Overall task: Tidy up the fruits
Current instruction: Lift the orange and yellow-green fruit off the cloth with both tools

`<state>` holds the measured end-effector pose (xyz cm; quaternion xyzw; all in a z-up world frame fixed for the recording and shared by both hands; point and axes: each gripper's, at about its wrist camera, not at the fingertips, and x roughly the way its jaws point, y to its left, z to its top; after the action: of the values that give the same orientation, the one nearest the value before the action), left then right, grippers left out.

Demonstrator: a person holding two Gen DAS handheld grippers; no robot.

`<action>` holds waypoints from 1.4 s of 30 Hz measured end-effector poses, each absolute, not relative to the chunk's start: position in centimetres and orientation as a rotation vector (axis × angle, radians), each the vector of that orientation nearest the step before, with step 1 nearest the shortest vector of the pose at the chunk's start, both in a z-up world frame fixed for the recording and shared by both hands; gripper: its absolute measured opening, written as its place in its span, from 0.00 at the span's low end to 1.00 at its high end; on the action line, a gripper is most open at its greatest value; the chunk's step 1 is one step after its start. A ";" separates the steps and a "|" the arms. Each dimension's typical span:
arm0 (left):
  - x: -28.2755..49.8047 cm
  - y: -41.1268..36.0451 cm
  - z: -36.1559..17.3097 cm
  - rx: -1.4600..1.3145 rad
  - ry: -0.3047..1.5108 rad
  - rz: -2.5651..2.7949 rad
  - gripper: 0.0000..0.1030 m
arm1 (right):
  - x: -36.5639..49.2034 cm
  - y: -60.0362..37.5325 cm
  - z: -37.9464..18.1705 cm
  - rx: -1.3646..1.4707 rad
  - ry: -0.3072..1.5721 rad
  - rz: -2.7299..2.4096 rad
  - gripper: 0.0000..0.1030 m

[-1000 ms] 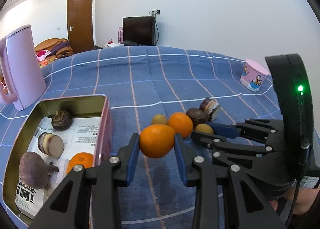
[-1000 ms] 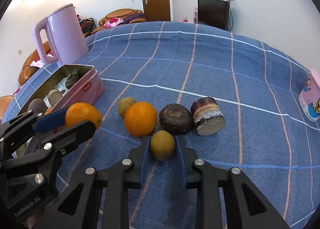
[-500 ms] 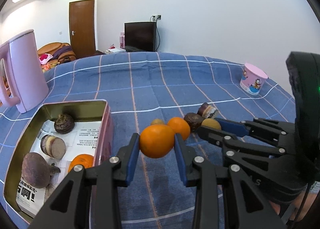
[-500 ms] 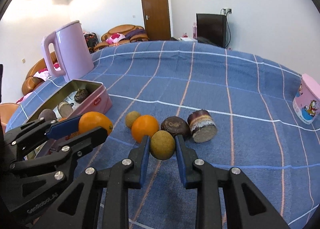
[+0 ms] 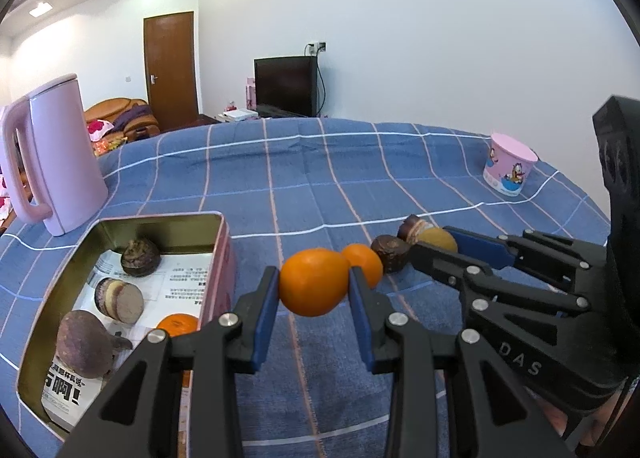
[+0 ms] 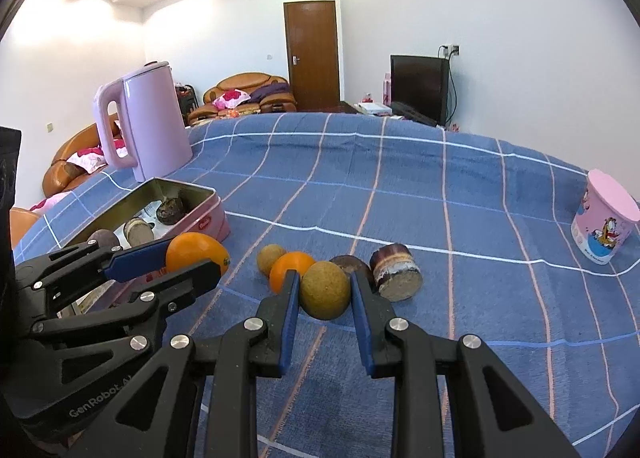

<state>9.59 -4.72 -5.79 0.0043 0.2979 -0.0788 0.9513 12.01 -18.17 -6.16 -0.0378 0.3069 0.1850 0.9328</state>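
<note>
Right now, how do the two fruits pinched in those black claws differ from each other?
The smooth bright orange fruit in the left claw is glossy; the rough brownish-green round fruit in the right claw is dull and speckled. The orange fruit looks larger and slightly oval, the brownish-green one smaller and rounder. Both are clamped between blue pads above the blue checked cloth.

Left gripper (image 5: 314,290): black angular linkage arms with triangular cut-outs, silver round screws at the joints, flat blue pads on the inner faces of both fingers; white "GenRobot" lettering on its side.

Right gripper (image 6: 325,290): same black build, blue pads, silver screws; white letters "DAS" on its flank.
</note>
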 end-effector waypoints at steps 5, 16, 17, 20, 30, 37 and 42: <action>9.3 -4.8 -5.6 0.013 0.586 -0.152 0.36 | 11.6 -18.3 -6.0 -0.073 0.608 0.376 0.26; 8.4 -5.0 -5.3 0.030 0.538 -0.130 0.35 | 10.7 -18.8 -5.5 -0.061 0.551 0.364 0.26; 8.3 -5.0 -5.3 0.030 0.531 -0.128 0.35 | 10.6 -18.8 -5.5 -0.059 0.546 0.362 0.26; 8.1 -5.0 -5.2 0.032 0.518 -0.123 0.35 | 10.4 -19.0 -5.3 -0.054 0.530 0.360 0.26; 7.5 -4.9 -4.9 0.038 0.478 -0.109 0.35 | 9.8 -19.0 -5.0 -0.050 0.485 0.350 0.26; 7.1 -4.7 -4.7 0.033 0.456 -0.101 0.36 | 9.3 -19.2 -4.8 -0.046 0.452 0.341 0.26; 6.8 -4.6 -4.6 0.030 0.442 -0.093 0.35 | 9.0 -19.2 -4.7 -0.045 0.432 0.335 0.26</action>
<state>6.80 -4.65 -4.59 0.0151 0.2189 -0.0461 0.9745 8.99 -19.21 -4.70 -0.0223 0.2134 0.1656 0.9626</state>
